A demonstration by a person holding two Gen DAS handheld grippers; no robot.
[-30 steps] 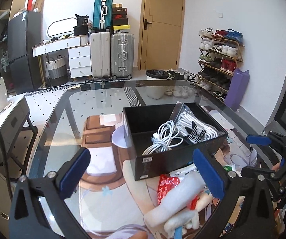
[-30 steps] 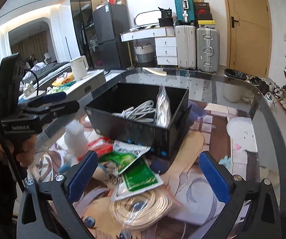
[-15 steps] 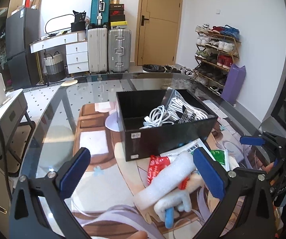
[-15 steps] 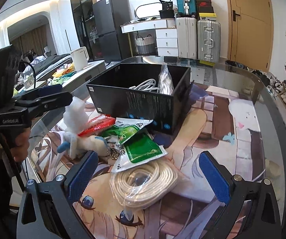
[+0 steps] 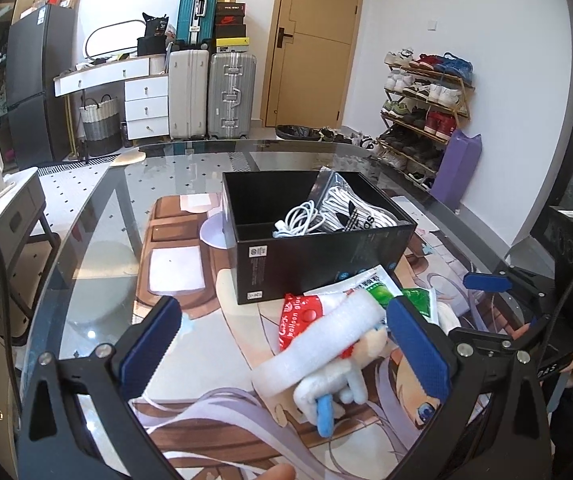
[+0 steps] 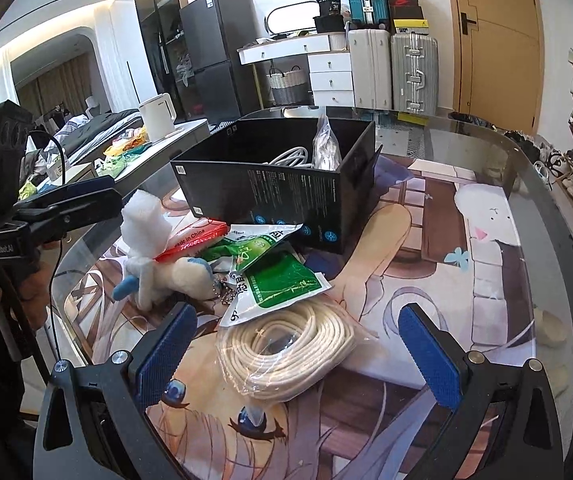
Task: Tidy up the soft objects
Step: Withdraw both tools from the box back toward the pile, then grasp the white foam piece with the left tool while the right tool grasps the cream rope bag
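Partly hidden plush toy (image 5: 338,380) under foam roll (image 5: 318,336)

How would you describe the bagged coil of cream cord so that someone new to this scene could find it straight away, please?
Start at the black box on the glass table and come toward the right gripper, past the green-and-white packets leaning at the box's foot. The bagged coil of cream cord lies flat just beyond them, between the open jaws. It is the only wound ring in clear plastic outside the box.
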